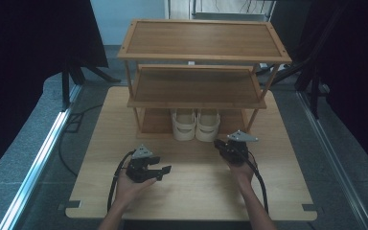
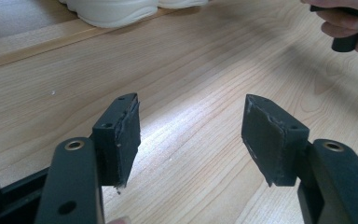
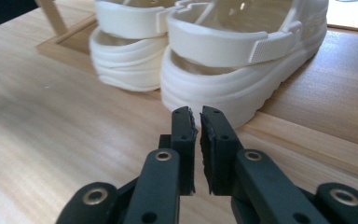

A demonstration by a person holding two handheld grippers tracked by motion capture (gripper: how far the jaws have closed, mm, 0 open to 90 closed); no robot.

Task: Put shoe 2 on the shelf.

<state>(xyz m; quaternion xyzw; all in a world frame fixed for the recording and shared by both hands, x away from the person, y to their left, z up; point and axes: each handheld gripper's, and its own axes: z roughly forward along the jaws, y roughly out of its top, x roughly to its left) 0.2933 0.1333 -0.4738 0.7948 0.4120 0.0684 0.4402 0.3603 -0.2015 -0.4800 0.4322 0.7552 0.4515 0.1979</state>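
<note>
Two cream sandals (image 1: 195,125) sit side by side, heels outward, on the bottom shelf of a three-tier wooden rack (image 1: 204,40) at the far side of the table (image 1: 191,196). Just before the right-hand sandal's heel, the right gripper (image 3: 198,122) holds nothing, its jaws parted by a narrow slit. Well apart, the left gripper (image 2: 191,135) rests spread wide and empty over bare tabletop.

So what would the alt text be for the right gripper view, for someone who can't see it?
A pair of cream sandals stands heel-first on the lowest board of a wooden shoe rack. Just before them, the right hand-held gripper points at the nearer heel, its two black jaws parted by a narrow gap with nothing between them, above a pale wooden table.
</note>
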